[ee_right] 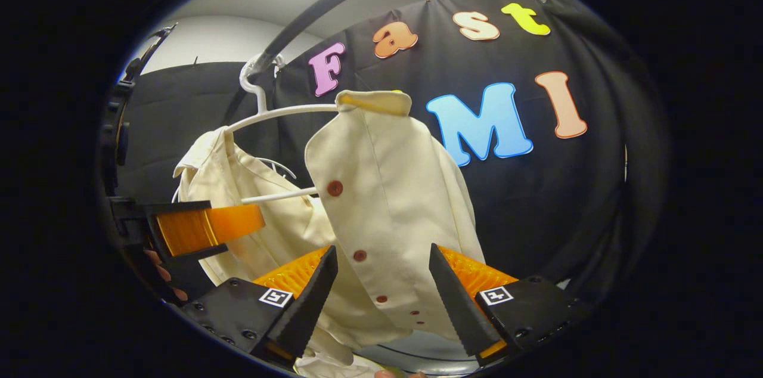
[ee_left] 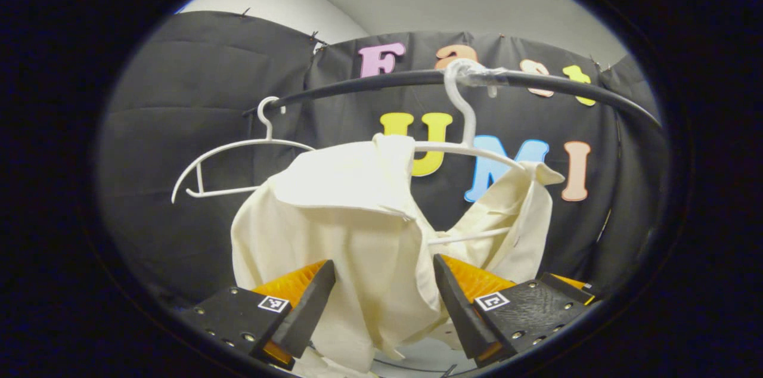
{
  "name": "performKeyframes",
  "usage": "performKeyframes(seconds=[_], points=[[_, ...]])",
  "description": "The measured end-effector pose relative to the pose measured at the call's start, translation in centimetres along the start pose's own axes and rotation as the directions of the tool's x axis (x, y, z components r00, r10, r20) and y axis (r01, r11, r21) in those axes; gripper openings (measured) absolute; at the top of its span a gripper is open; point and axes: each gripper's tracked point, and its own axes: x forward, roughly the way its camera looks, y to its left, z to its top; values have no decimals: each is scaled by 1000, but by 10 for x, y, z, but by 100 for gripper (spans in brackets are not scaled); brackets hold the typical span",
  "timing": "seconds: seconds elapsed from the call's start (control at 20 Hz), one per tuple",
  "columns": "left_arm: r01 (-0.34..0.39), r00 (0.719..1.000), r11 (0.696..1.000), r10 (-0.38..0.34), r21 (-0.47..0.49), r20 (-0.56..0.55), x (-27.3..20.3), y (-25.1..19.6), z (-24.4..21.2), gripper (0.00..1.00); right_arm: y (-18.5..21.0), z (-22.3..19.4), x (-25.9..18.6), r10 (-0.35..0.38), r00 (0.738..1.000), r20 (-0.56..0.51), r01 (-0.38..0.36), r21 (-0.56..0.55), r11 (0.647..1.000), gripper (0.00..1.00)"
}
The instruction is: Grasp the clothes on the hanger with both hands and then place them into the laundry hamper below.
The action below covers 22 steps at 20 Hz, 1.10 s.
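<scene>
A cream shirt [ee_left: 351, 211] hangs from a white hanger [ee_left: 468, 121] on a black rail [ee_left: 381, 80]. My left gripper [ee_left: 384, 282] is open, its fingers wide apart on either side of a hanging fold of the shirt. In the right gripper view the shirt's front [ee_right: 387, 199], with its red buttons, hangs off the hanger [ee_right: 280, 111]. My right gripper [ee_right: 383, 273] is open too, the buttoned edge hanging between its fingers. The left gripper's orange finger [ee_right: 205, 226] shows beside the shirt's other half, with a hand behind it.
An empty white hanger [ee_left: 238, 148] hangs farther left on the rail. A pale curved rim [ee_right: 417, 349] shows low down under the shirt. Black cloth walls stand close behind the rail.
</scene>
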Motion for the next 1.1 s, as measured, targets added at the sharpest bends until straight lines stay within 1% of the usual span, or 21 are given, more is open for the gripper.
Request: performKeyframes(seconds=[0.05,0.2,0.25,0.4,0.45,0.5,0.55,0.65,0.9,1.0,1.05,1.1], points=[[-25,1000,1000,25,6,8,3,3,0,96,-1,-4,2,2,1000,-9,-2,3,1000,98],[-59,998,997,59,40,10,11,7,-2,66,-6,-12,9,5,1000,-22,-4,13,1000,98],[-99,995,994,99,51,11,11,15,-1,56,-6,-11,12,7,1000,-18,-6,14,1000,98],[-65,998,998,65,23,-3,12,14,-8,27,0,-7,21,23,1000,-8,-23,25,999,98],[-69,998,997,69,17,8,8,21,-6,17,4,-5,24,30,1000,-3,-30,29,999,98],[-47,999,999,47,9,15,10,19,-5,7,6,-3,28,33,999,2,-33,29,999,98],[-33,999,999,33,4,16,10,19,-7,2,7,-1,33,25,1000,10,-25,26,999,98],[-20,1000,1000,20,16,18,4,21,-6,2,6,5,43,-3,999,34,2,19,1000,98],[-31,999,1000,31,-1,22,2,19,-4,1,3,18,70,-55,995,80,55,2,998,98],[-39,999,999,39,-1,27,2,20,-3,0,-3,19,73,-94,991,96,97,-31,995,98],[-44,999,999,44,-4,30,0,21,-2,1,-8,22,72,-113,988,105,118,-44,992,92],[-47,998,999,47,-9,35,-2,22,-1,0,-10,23,69,-124,986,115,130,-50,990,91]])
